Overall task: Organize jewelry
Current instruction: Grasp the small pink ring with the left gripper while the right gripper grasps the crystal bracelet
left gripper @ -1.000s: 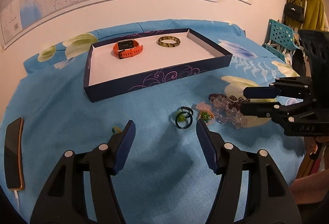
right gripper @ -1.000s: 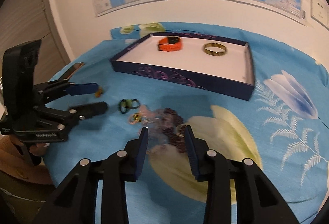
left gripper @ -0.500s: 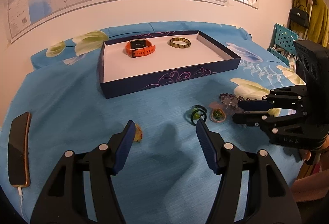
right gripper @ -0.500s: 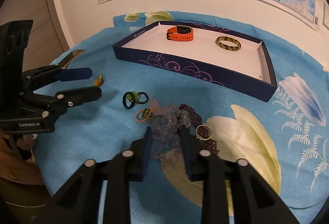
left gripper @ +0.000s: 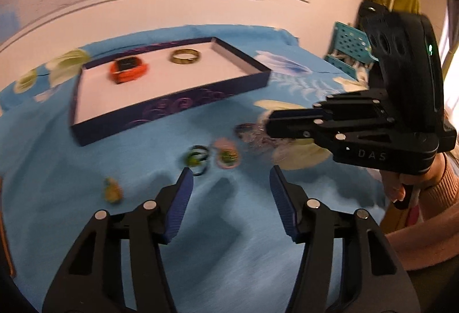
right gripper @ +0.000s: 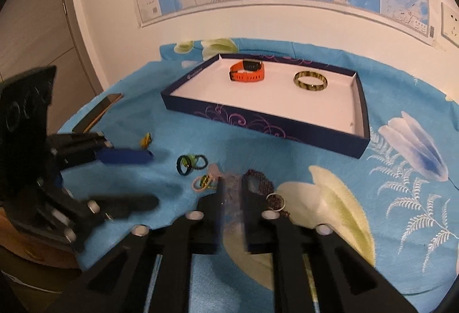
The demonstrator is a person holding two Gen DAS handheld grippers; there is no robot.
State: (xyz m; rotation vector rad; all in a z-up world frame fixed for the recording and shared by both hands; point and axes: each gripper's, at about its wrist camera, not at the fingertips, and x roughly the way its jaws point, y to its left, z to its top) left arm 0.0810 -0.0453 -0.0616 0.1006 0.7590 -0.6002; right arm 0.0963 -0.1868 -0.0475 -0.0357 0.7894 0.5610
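Note:
A dark blue tray (right gripper: 258, 123) (left gripper: 172, 109) holds an orange watch (right gripper: 247, 72) (left gripper: 128, 70) and a gold-brown bangle (right gripper: 311, 80) (left gripper: 185, 56). On the blue cloth lie a dark ring with a hair tie (right gripper: 189, 163) (left gripper: 196, 159), a pink-green ring (right gripper: 202, 182) (left gripper: 226, 156), a small yellow piece (right gripper: 146, 138) (left gripper: 112, 191) and a heap of beaded bracelets (right gripper: 262, 184). My right gripper (right gripper: 231, 192) (left gripper: 269, 123) is closed on a clear beaded bracelet (right gripper: 232, 199) in that heap. My left gripper (left gripper: 229, 178) (right gripper: 129, 178) is open and empty above the cloth.
A phone (right gripper: 99, 112) lies at the cloth's left edge. A map hangs on the wall behind the tray. A teal plastic stool (left gripper: 350, 46) and hanging clothes stand at the far right in the left wrist view.
My right gripper moved down onto the bead heap and narrowed its jaws around the clear beads. My left gripper swung right, still open.

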